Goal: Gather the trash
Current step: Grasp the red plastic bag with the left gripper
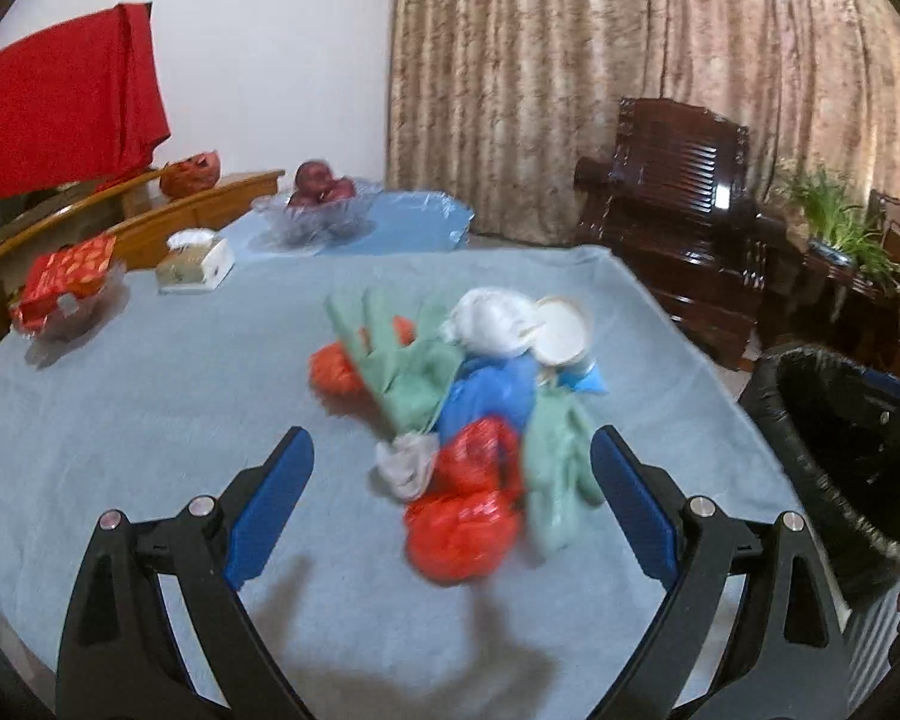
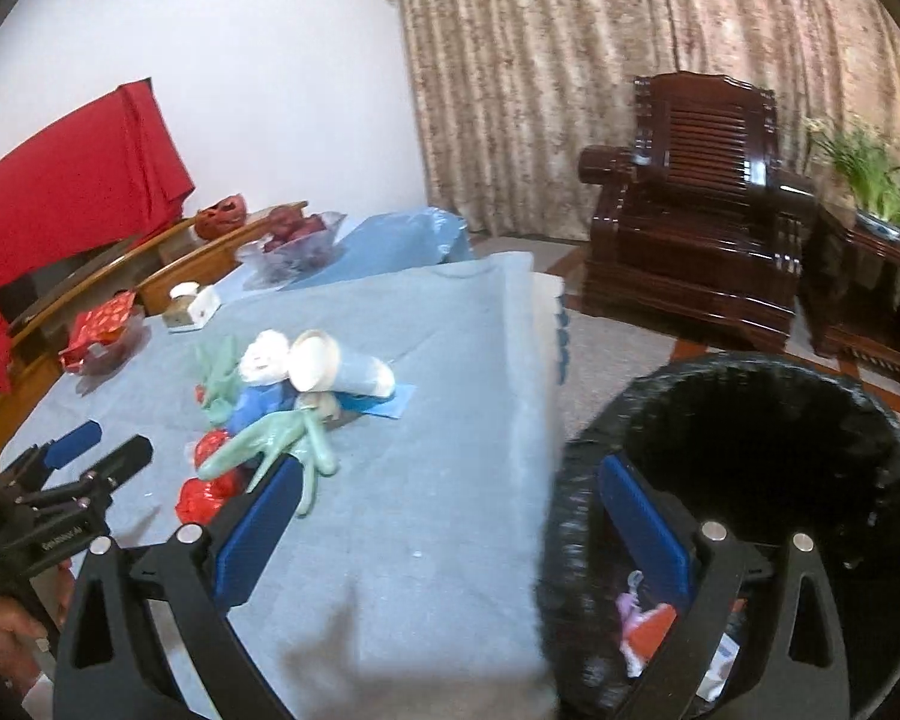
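1. Both claws stand spread and empty: the left gripper hangs over the blue-grey tablecloth with its blue pads wide apart, and the right gripper is parted just as far, one finger over the cloth, the other over the bin
2. Trash sits heaped near the table's middle, at 12 o'clock from the left gripper: a red plastic bag nearest, a crumpled grey scrap touching it at 10 o'clock, and a green rubber glove lying at its 3 o'clock
3. Beyond them lie a blue bag, a second green glove, an orange-red wad, a white crumpled bag and a paper cup on its side
4. At 3 o'clock from the heap, off the table's edge, stands a trash bin lined in black plastic; the right wrist view shows a few bits of litter at its bottom
5. Along the table's far-left edge, at 10 o'clock, sit a red gift box in a clear bowl, a tissue box and a bowl of red fruit
6. A dark wooden armchair stands before the curtain at 1 o'clock
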{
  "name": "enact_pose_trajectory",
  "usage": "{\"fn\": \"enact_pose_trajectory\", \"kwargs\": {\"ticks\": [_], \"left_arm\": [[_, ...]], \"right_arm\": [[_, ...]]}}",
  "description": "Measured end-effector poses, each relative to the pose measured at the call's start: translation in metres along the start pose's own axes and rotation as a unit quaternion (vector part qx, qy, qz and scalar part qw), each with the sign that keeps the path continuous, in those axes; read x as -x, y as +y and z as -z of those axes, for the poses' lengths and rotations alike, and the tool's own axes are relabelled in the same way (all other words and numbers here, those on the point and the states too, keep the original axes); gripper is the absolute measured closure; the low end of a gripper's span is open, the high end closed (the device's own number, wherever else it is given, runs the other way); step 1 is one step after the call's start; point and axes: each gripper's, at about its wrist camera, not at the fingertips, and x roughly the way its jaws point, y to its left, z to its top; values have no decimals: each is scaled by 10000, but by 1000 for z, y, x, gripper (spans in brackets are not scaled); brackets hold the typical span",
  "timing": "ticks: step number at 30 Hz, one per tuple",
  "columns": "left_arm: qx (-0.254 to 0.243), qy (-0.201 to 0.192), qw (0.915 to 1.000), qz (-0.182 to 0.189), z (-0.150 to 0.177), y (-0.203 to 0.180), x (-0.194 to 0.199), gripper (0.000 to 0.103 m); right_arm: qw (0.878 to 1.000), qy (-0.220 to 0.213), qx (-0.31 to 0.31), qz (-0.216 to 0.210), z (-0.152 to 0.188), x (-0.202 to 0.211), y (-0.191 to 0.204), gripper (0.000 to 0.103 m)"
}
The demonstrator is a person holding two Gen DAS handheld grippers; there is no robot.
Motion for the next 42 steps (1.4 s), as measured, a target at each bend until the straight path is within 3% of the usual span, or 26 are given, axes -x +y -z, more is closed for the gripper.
{"fn": "enact_pose_trajectory", "kwargs": {"ticks": [13,17,20,24,37,42], "left_arm": [[82,622,9980,72,32,9,-42,34],[100,777,9968,176,36,6,-53,44],[111,891,9952,391,36,2,-61,59],[58,854,9954,423,35,-1,-59,66],[230,409,9980,431,18,8,-16,69],[363,182,9988,268,8,27,2,69]], "right_arm": [[9995,250,133,-156,14,-44,23,6],[9993,285,180,-147,15,-48,25,6],[9992,318,187,-143,15,-50,25,6],[9991,312,238,-133,14,-52,27,6],[9984,240,373,-351,7,-52,47,6],[9975,205,455,-509,5,-53,63,6]]}}
